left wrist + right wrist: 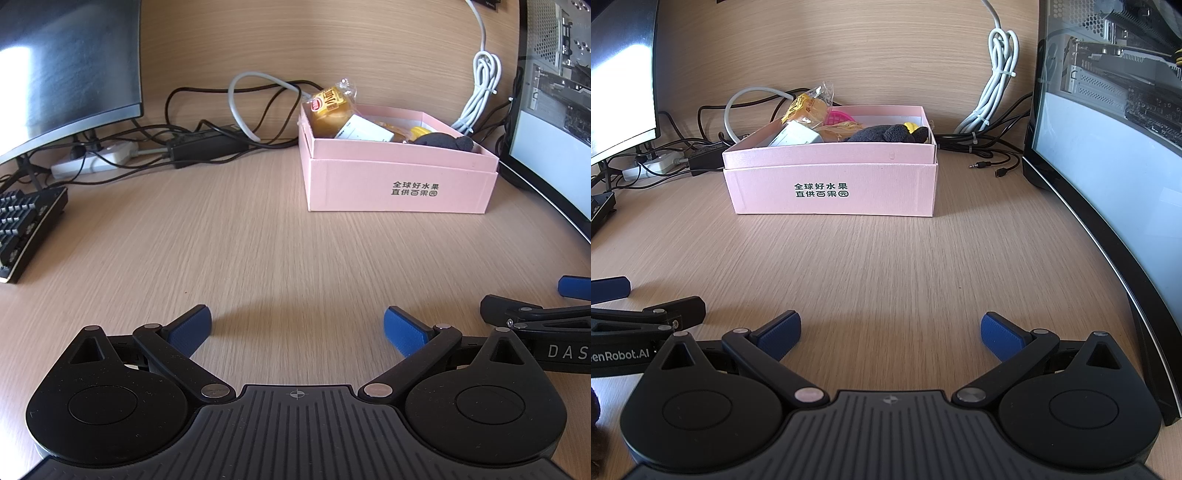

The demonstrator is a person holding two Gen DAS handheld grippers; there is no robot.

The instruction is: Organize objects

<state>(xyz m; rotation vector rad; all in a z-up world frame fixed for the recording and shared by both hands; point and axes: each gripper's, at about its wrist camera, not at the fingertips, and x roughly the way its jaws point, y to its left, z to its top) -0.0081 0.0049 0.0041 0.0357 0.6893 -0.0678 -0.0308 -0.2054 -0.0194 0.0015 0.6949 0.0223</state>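
Observation:
A pink cardboard box (pixel 399 184) (pixel 831 192) stands on the wooden desk, well ahead of both grippers. In it lie a yellow snack packet (pixel 330 105) (pixel 809 107), a white carton (pixel 364 129) (pixel 796 136), a dark plush toy (pixel 447 141) (pixel 886 133) and a pink item (pixel 840 117). My left gripper (pixel 297 330) is open and empty, low over the desk. My right gripper (pixel 890 332) is open and empty beside it. Each gripper shows at the edge of the other's view.
A monitor (pixel 66 70) and a black keyboard (pixel 26 225) stand at the left, with a power strip (pixel 92 158) and tangled cables (pixel 221 122) behind. A glass-sided computer case (pixel 1108 147) stands at the right. A bundled white cable (pixel 997 85) hangs against the back wall.

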